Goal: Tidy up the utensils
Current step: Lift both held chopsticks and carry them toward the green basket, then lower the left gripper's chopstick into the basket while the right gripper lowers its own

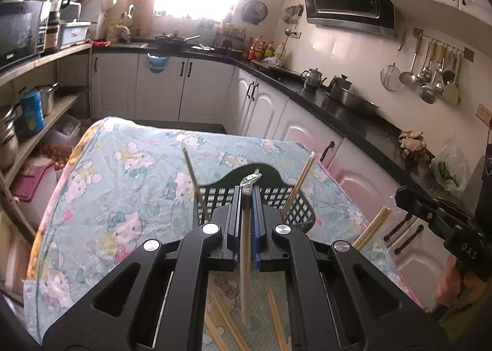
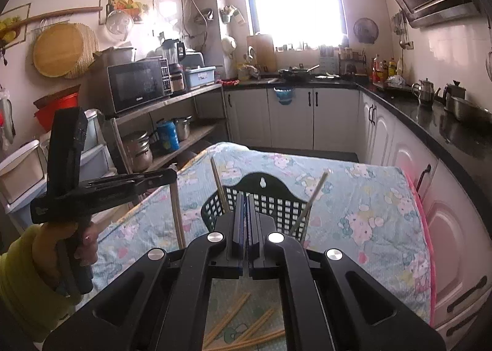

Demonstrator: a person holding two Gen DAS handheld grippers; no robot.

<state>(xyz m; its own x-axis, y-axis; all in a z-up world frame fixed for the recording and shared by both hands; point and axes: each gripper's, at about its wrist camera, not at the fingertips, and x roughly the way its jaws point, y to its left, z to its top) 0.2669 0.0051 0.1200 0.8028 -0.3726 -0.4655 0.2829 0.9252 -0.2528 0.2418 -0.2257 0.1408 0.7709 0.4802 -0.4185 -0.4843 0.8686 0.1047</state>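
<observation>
My left gripper (image 1: 246, 194) is shut on a chopstick (image 1: 245, 261) that hangs down between its jaws, held above the table just in front of the dark green slotted utensil basket (image 1: 295, 206). Two chopsticks (image 1: 194, 181) stand in the basket, one at each side. My right gripper (image 2: 247, 197) is shut and empty, also just in front of the basket (image 2: 276, 197). Several loose chopsticks (image 1: 273, 317) lie on the Hello Kitty cloth below the grippers, also seen in the right wrist view (image 2: 243, 323). The left gripper shows in the right wrist view (image 2: 167, 177), holding the chopstick (image 2: 178, 218).
The table is covered by a light blue cartoon cloth (image 1: 129, 172). White cabinets and a black counter (image 1: 347, 111) with kettles run along the right. A shelf with a microwave (image 2: 138, 85) and pots stands to the left. The right gripper's body (image 1: 446, 221) shows at the right edge.
</observation>
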